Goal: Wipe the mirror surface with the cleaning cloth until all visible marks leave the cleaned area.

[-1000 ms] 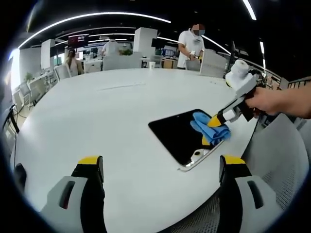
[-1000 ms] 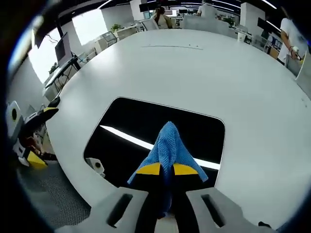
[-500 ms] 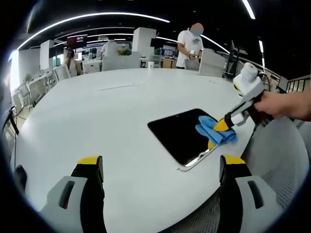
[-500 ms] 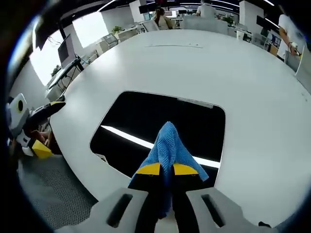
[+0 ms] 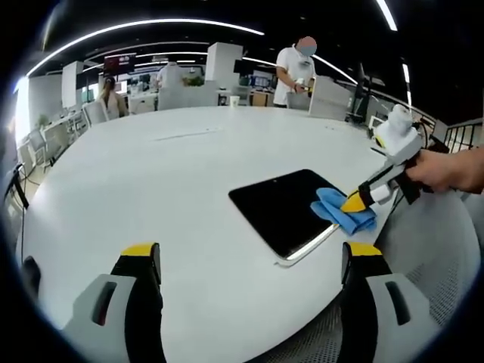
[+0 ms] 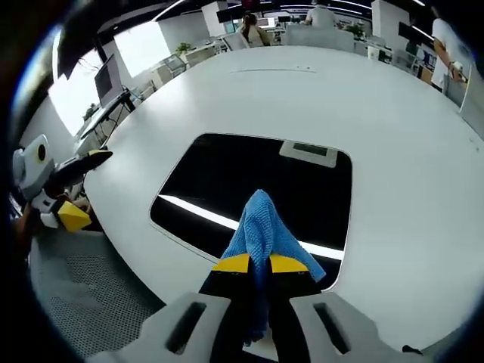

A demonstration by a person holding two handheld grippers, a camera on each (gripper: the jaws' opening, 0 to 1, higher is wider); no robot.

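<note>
Dark rectangular glass mirror (image 6: pixel 257 185) on white surface (image 5: pixel 189 159): no marks discernible. Right tongs (image 6: pixel 252 264) clamping blue cleaning cloth (image 6: pixel 263 231) at near edge; left tongs (image 5: pixel 249 257) wide apart, empty.

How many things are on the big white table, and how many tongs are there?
Mirrors: 1, the dark mirror lying flat on the white table.
Cloths: 1, the blue cloth pinched in the right tongs.
Tongs: 2, the right tongs and the left tongs, which hold nothing.
Total: 4
</note>
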